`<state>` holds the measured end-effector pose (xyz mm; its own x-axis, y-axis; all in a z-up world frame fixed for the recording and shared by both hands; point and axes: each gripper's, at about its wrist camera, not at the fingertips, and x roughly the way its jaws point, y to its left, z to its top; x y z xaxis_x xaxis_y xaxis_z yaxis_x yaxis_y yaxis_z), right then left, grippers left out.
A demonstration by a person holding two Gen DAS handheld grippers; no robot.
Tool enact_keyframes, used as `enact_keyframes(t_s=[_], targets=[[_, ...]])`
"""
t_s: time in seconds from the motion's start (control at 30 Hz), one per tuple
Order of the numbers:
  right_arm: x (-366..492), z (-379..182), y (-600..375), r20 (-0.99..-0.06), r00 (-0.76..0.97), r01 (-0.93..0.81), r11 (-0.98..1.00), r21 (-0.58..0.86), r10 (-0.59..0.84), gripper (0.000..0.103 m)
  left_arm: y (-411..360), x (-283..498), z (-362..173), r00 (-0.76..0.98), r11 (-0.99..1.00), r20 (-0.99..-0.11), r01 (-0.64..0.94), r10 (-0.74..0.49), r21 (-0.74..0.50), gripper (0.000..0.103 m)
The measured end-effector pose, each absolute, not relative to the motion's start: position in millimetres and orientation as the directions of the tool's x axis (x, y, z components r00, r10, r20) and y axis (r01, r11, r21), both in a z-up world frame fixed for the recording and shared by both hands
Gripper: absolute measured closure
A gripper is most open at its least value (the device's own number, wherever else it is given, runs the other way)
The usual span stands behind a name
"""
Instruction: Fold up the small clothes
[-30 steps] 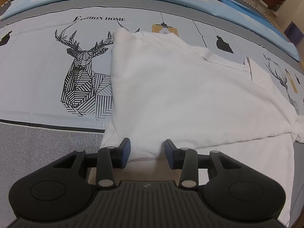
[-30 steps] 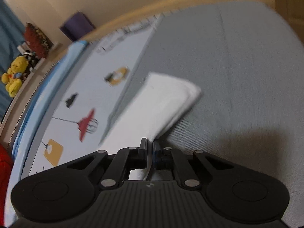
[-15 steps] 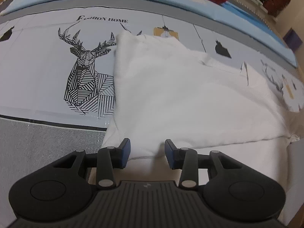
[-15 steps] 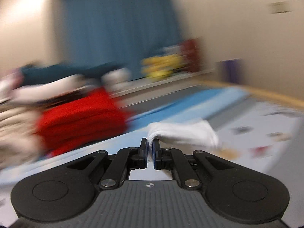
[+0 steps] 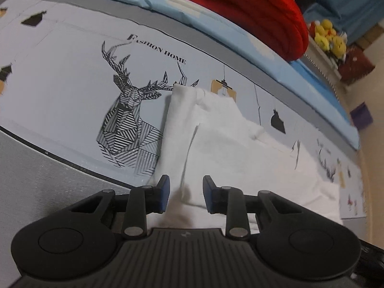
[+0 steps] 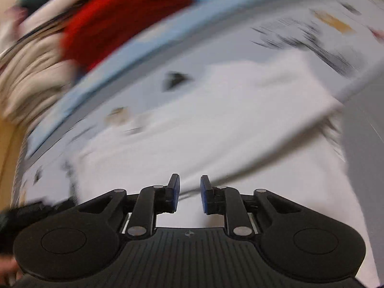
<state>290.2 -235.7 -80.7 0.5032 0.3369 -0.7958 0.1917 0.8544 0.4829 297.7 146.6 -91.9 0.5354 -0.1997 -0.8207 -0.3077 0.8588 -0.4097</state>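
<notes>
A white garment (image 5: 240, 148) lies partly folded on the printed bed sheet (image 5: 60, 91), its left edge raised in a ridge. My left gripper (image 5: 186, 193) stands at the garment's near left corner. Its jaws are closing, with a rise of cloth between the blue pads (image 5: 164, 192) that they do not clearly pinch. In the blurred right wrist view the same white garment (image 6: 240, 110) spreads below my right gripper (image 6: 189, 193). Its jaws are opening, a folded edge of cloth runs under the gap, and nothing is gripped.
A black deer print (image 5: 129, 124) marks the sheet left of the garment. A red blanket (image 5: 252, 12) and pale bedding are piled at the far side, also the red blanket (image 6: 124, 16). Yellow plush toys (image 5: 328, 36) sit on a shelf beyond. Grey mattress (image 5: 36, 187) borders the sheet.
My right gripper carried a flap of white cloth from the grey mattress over the garment, then parted its jaws and let go. My left gripper rolled, narrowed its jaws, and the garment's left edge rose.
</notes>
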Motion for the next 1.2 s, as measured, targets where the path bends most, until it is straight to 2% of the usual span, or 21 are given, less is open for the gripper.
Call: enact_keyframes(t_s=[0.17, 0.27, 0.3, 0.37, 0.5, 0.53, 0.63, 0.7, 0.73, 0.83, 0.9, 0.93, 0.97, 1.03, 1.1, 1.2], targets=[[306.1, -100.8, -267.7, -0.813, 0.478, 0.322, 0.795, 0.515, 0.332, 0.080, 145.2, 309.7, -109.0, 0.513, 0.833, -0.824, -0.327, -0.239, -0.445, 0.070], [312.9, -95.9, -294.0, -0.790, 0.537, 0.380, 0.752, 0.539, 0.295, 0.080, 137.1, 317.2, -121.9, 0.474, 0.852, -0.853, -0.332, -0.219, -0.403, 0.070], [316.1, -92.0, -302.9, -0.780, 0.562, 0.394, 0.740, 0.545, 0.275, 0.080, 132.4, 319.2, -125.0, 0.458, 0.867, -0.865, -0.325, -0.205, -0.378, 0.072], [321.8, -82.5, -324.9, -0.755, 0.617, 0.428, 0.711, 0.558, 0.221, 0.080, 126.4, 319.2, -126.6, 0.452, 0.886, -0.871, -0.303, -0.191, -0.351, 0.093], [324.6, -73.1, -366.1, -0.729, 0.677, 0.499, 0.667, 0.553, 0.098, 0.080, 129.9, 307.6, -99.0, 0.539, 0.901, -0.830, -0.273, -0.147, -0.337, 0.098], [324.6, -73.6, -373.5, -0.730, 0.678, 0.513, 0.658, 0.552, 0.083, 0.080, 133.3, 302.4, -89.9, 0.557, 0.898, -0.821, -0.285, -0.130, -0.335, 0.098], [324.3, -80.0, -383.6, -0.747, 0.659, 0.539, 0.639, 0.549, 0.086, 0.080, 139.6, 284.2, -74.9, 0.552, 0.917, -0.834, -0.336, 0.007, -0.214, 0.098], [328.2, -89.9, -379.5, -0.774, 0.624, 0.547, 0.648, 0.531, 0.107, 0.080, 146.4, 283.3, -84.5, 0.503, 0.911, -0.863, -0.334, -0.047, -0.244, 0.096], [330.5, -95.6, -377.7, -0.786, 0.605, 0.549, 0.648, 0.529, 0.129, 0.080, 149.5, 285.6, -90.8, 0.478, 0.910, -0.875, -0.324, -0.078, -0.258, 0.091], [332.8, -112.5, -364.5, -0.817, 0.540, 0.552, 0.648, 0.525, 0.202, 0.080, 157.1, 286.6, -87.5, 0.501, 0.902, -0.866, -0.373, -0.001, -0.217, 0.081], [333.0, -123.3, -353.2, -0.877, 0.447, 0.558, 0.711, 0.429, 0.178, 0.080, 161.6, 287.0, -84.2, 0.518, 0.898, -0.856, -0.376, 0.000, -0.228, 0.080], [332.4, -133.8, -352.7, -0.906, 0.396, 0.577, 0.728, 0.370, 0.147, 0.074, 163.3, 288.0, -83.2, 0.524, 0.893, -0.852, -0.378, -0.010, -0.243, 0.080], [329.1, -145.3, -356.2, -0.913, 0.377, 0.601, 0.708, 0.371, 0.158, 0.074, 163.8, 288.8, -82.6, 0.529, 0.890, -0.848, -0.377, -0.020, -0.256, 0.080], [327.0, -142.2, -359.4, -0.906, 0.398, 0.625, 0.679, 0.385, 0.148, 0.073, 161.5, 291.5, -81.1, 0.535, 0.895, -0.844, -0.362, -0.030, -0.261, 0.080], [324.6, -125.6, -357.3, -0.880, 0.469, 0.634, 0.663, 0.398, 0.080, 0.073, 159.0, 293.1, -80.2, 0.539, 0.901, -0.842, -0.349, -0.033, -0.259, 0.080], [334.2, -110.7, -352.3, -0.809, 0.581, 0.547, 0.695, 0.466, 0.085, 0.072, 159.0, 296.3, -78.4, 0.546, 0.902, -0.837, -0.337, -0.046, -0.270, 0.078]])
